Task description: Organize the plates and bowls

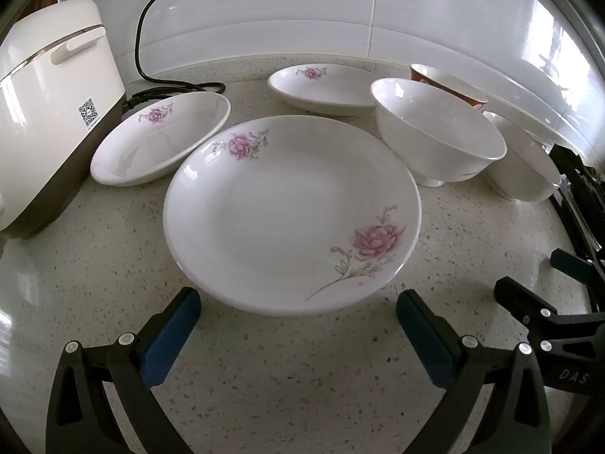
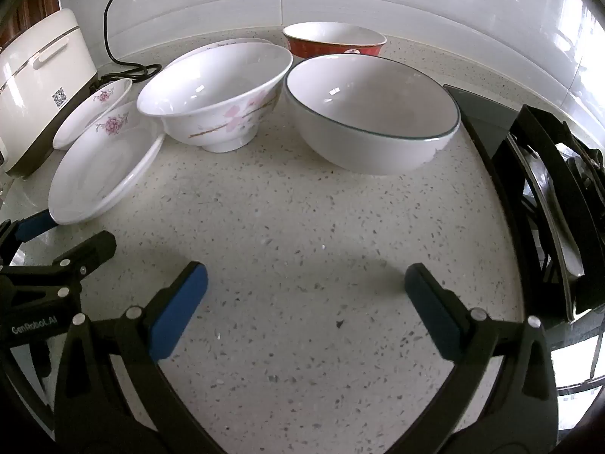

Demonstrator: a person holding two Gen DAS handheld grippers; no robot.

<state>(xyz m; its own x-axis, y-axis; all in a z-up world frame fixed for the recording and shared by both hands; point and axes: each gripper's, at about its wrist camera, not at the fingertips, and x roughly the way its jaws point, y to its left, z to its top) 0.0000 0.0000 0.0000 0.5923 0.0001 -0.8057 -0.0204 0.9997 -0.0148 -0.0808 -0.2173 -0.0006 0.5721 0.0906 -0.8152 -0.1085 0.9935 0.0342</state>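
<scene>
A large white plate with pink flowers (image 1: 291, 212) lies on the speckled counter just ahead of my open, empty left gripper (image 1: 298, 325); it also shows in the right wrist view (image 2: 102, 166). Two smaller flowered plates lie behind it, one left (image 1: 159, 140), one at the back (image 1: 321, 89). A white footed bowl (image 1: 435, 132) with pink blossoms (image 2: 215, 90), a green-rimmed white bowl (image 2: 370, 113) and a red bowl (image 2: 334, 43) stand to the right. My right gripper (image 2: 306, 299) is open and empty over bare counter in front of the bowls.
A white rice cooker (image 1: 49, 113) with a black cord (image 1: 151, 38) stands at the left against the tiled wall. A black stove grate (image 2: 548, 196) borders the counter on the right. The right gripper shows at the left wrist view's right edge (image 1: 544, 321).
</scene>
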